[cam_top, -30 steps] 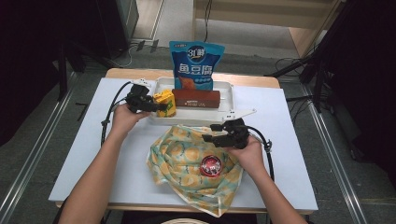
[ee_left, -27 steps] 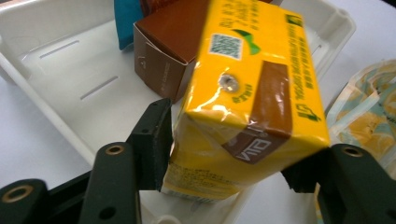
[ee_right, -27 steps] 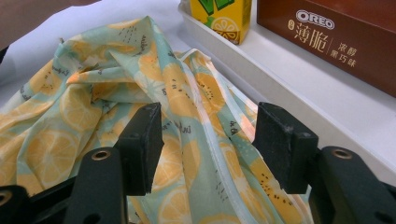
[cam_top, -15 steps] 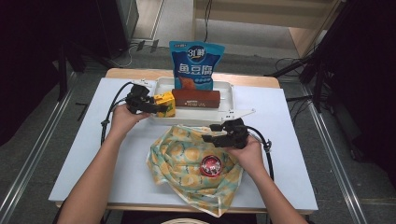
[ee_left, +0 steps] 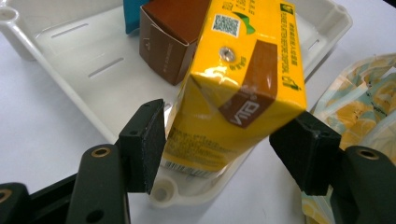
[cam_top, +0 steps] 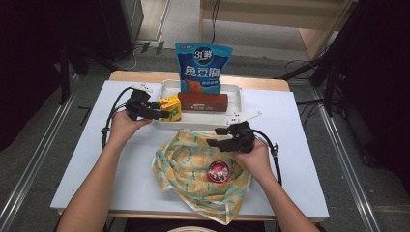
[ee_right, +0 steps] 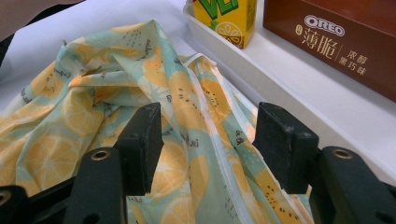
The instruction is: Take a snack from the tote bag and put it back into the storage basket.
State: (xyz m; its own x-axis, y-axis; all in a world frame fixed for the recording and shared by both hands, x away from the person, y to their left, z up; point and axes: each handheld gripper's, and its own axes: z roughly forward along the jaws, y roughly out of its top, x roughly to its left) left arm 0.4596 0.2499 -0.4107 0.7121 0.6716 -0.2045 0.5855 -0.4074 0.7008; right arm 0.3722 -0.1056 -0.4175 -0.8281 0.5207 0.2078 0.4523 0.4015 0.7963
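My left gripper (cam_top: pixel 162 114) was at the left end of the white tray (cam_top: pixel 232 92), which sat along the far edge of the table (cam_top: pixel 72 159). Its jaws stood one on each side of the yellow juice box (ee_left: pixel 233 88). The left pad looked like it touched the box. The right pad was just beside it, so I cannot tell if the grip was tight. The box was tilted, its bottom over the near rim of the tray. I think this was the step of taking the juice box out of the tray. Next I would need to squeeze well and lift it clear of the rim.

Beside the juice box lay a brown cookie box (cam_top: pixel 203 102), and a blue snack bag (cam_top: pixel 202 67) stood behind it.

On the near side of the table lay the lemon cloth (ee_right: pixel 84 107) with a red round tin (cam_top: pixel 219 171) on it. My right gripper (ee_right: pixel 208 140) hung over the cloth's far edge, jaws wide and holding nothing. It might need to pinch the cloth to keep it flat.
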